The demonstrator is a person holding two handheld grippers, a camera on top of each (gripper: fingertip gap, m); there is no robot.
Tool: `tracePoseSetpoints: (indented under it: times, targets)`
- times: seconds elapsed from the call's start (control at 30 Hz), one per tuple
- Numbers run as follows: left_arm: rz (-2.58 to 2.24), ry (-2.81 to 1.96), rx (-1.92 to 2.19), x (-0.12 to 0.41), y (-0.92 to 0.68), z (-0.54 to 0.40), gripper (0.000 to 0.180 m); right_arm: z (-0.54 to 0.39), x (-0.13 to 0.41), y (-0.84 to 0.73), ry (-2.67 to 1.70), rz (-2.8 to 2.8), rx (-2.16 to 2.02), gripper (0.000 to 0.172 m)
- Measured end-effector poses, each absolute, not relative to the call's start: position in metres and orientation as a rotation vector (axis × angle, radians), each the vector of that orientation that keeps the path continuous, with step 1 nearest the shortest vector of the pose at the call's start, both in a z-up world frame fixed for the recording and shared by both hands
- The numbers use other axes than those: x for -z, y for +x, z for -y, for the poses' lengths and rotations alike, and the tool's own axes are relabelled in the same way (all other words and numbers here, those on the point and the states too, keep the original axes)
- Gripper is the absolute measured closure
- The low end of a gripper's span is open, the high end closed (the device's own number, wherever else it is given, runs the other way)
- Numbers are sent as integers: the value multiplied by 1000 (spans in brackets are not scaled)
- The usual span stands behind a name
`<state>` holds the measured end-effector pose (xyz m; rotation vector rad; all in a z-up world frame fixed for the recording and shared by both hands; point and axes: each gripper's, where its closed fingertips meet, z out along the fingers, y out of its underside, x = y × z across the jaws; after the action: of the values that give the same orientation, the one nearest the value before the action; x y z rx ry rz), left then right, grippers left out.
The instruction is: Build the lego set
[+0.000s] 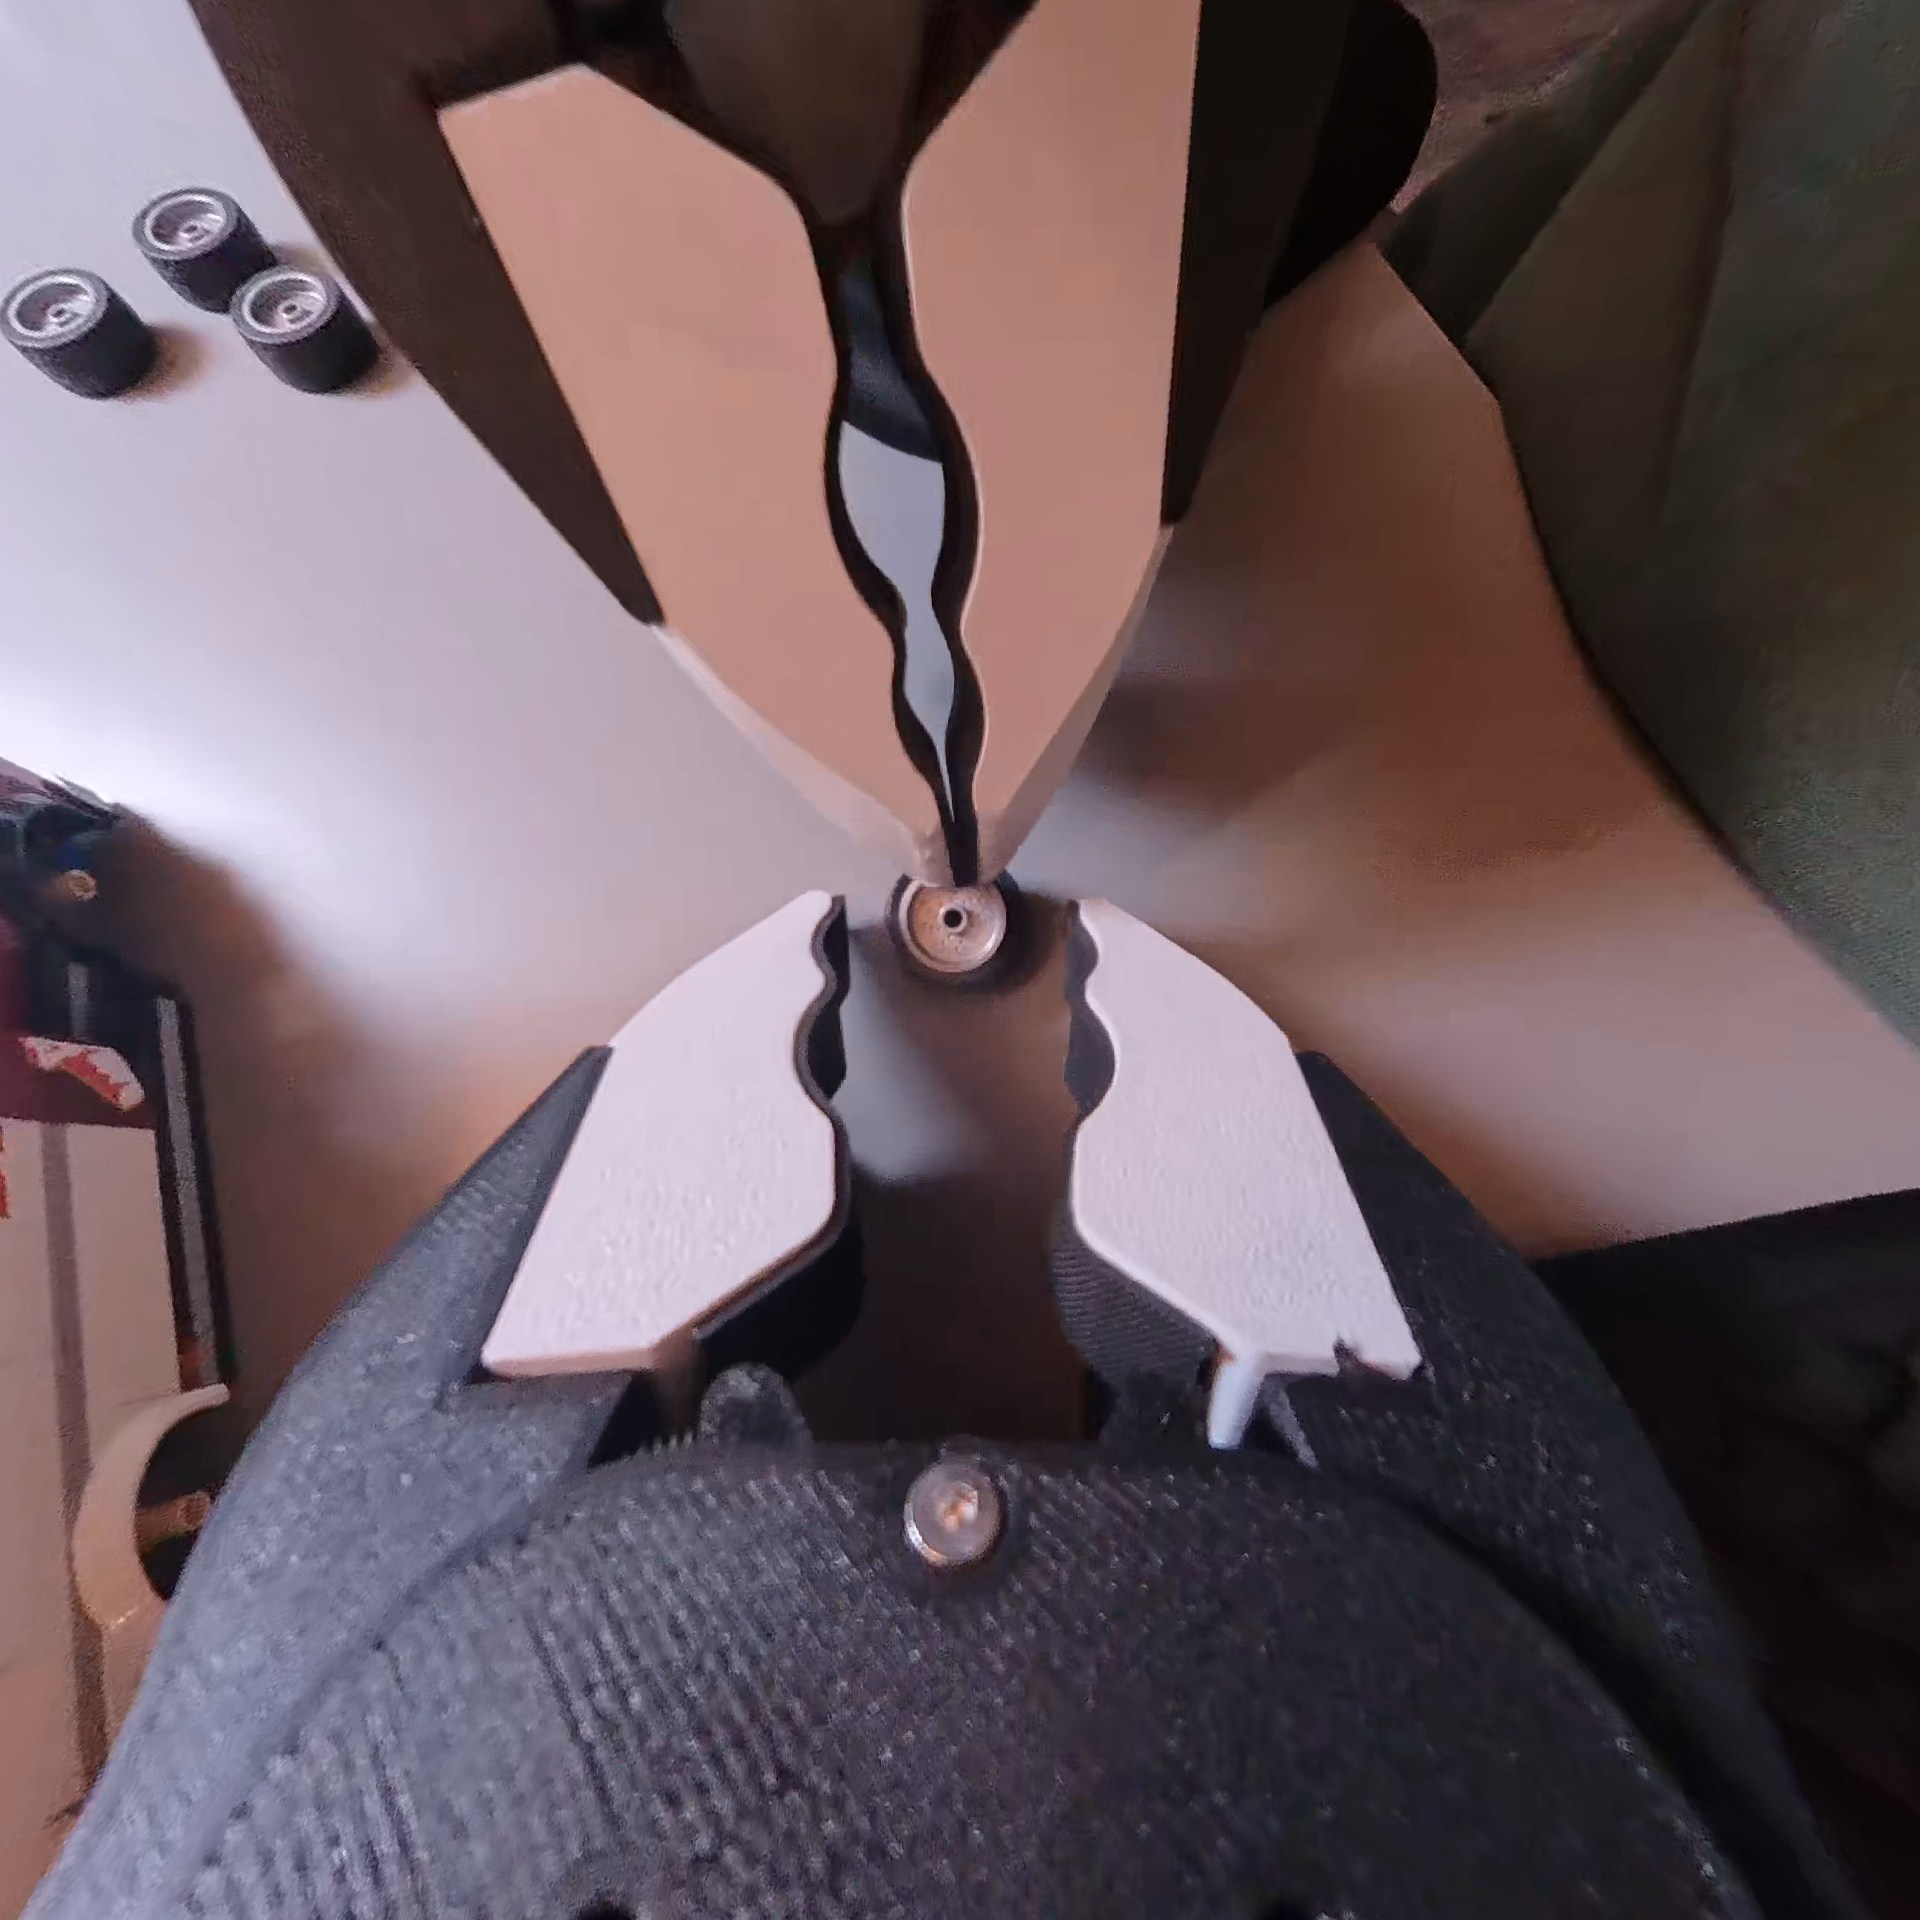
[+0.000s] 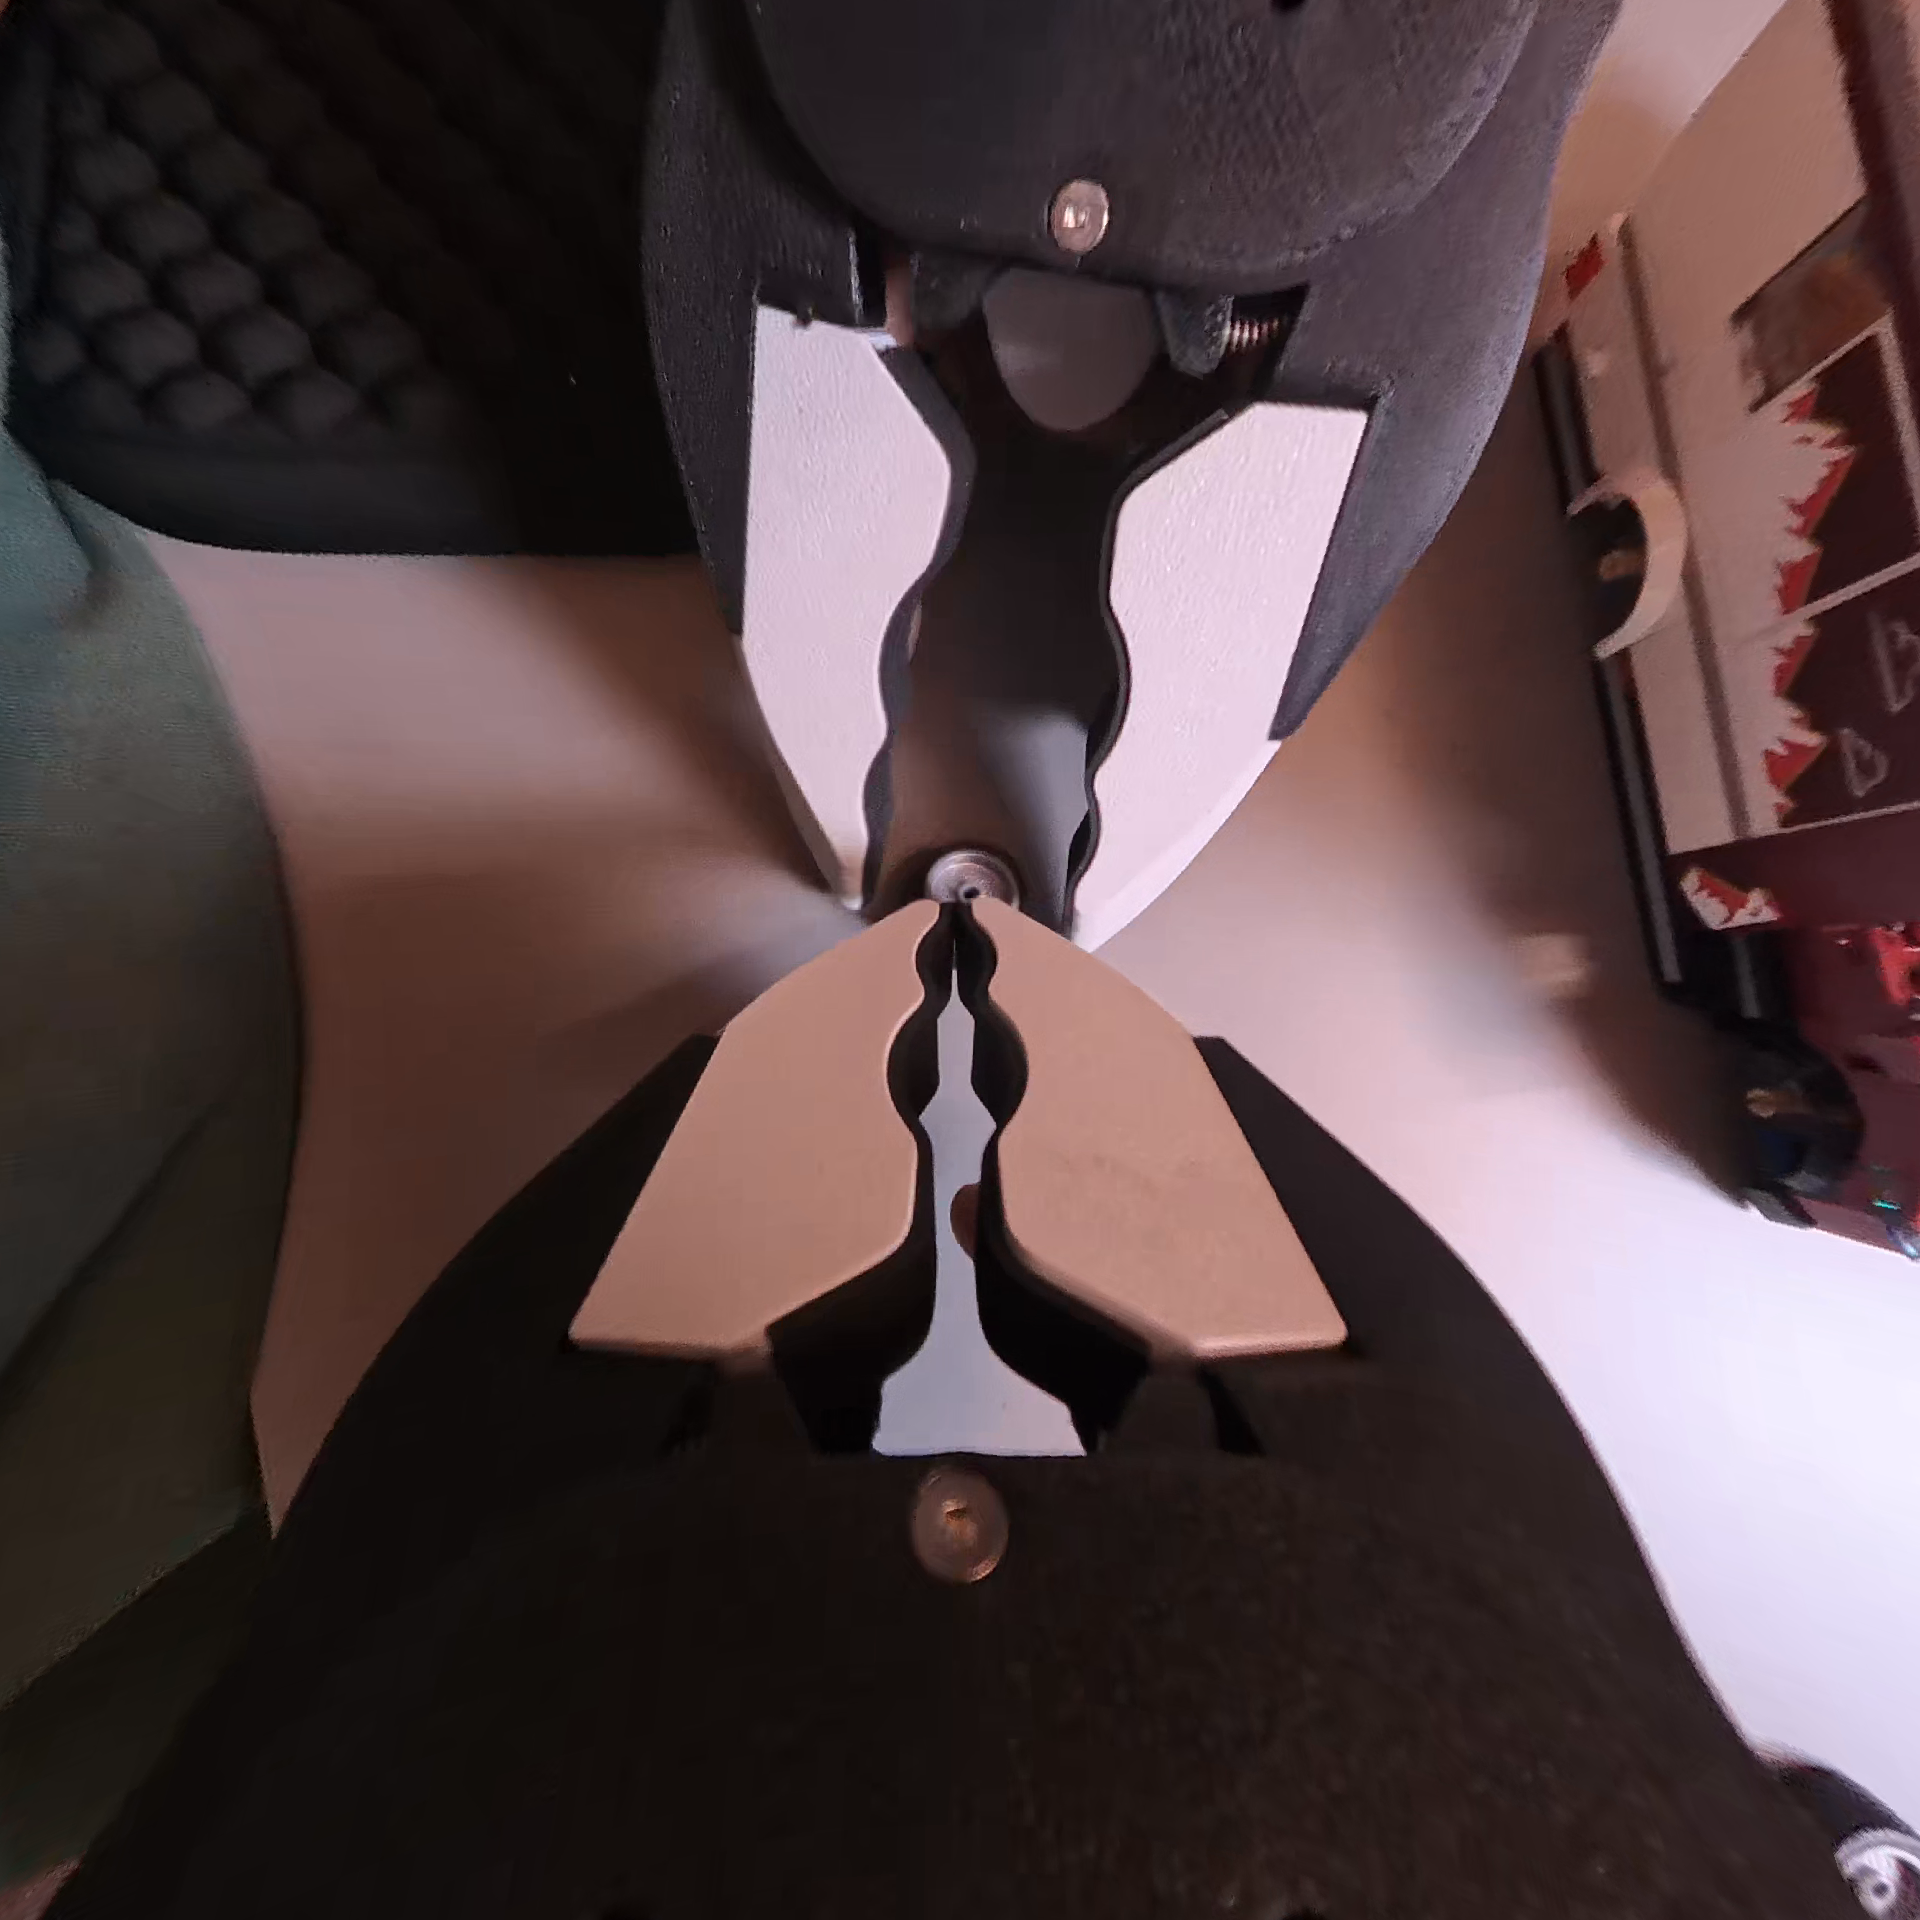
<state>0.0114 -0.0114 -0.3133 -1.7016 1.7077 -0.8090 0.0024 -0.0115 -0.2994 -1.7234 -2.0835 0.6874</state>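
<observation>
Your left gripper (image 1: 951, 935) has its fingers (image 1: 727, 1122) spread, and a small wheel (image 1: 948, 925) stands between the tips with its metal hub facing the camera. There is a clear gap on each side of the wheel, so neither pad presses on it. It looks to rest on the white desk (image 1: 416, 644), though heavy blur hides the contact.

Your right gripper (image 2: 958, 914) comes in from the opposite side, tip to tip with the left one. Its fingers (image 2: 810, 1143) are pressed together at the tips, with nothing between them. In the left wrist view those closed tips (image 1: 961, 873) sit at the far rim of the wheel; whether they actually touch it, you cannot tell from these views. In the right wrist view the hub (image 2: 966, 878) shows just beyond the closed tips, framed by the spread white fingers of the left gripper (image 2: 1226, 582).

Three more wheels (image 1: 187, 296) with black tyres and silver hubs stand in a cluster on the desk, well apart to the left in the left wrist view. A green cloth (image 1: 1714, 468) lies along the right of that view. A dark red box (image 2: 1818, 582) with white and red edging stands at the right of the right wrist view.
</observation>
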Motion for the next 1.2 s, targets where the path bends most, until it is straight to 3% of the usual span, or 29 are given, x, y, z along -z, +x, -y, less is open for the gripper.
tracePoseSetpoints:
  times: [0.17,0.47,0.73,1.03,1.2]
  targets:
    - [-1675,-1691,782,312,11,12,154,4,313,14,-1809,2163,-507,172]
    - [-1614,-1741,754,312,9,10,154,7,287,2,-1770,2062,-577,172]
    - [-1567,-1706,585,309,4,8,154,9,303,-2,-2284,1537,-1086,136]
    - [-1561,-1521,306,299,-2,7,155,13,300,-8,-2307,1516,-1199,149]
    - [-1433,-1445,388,275,-7,7,150,10,274,-14,-1939,1576,-1207,150]
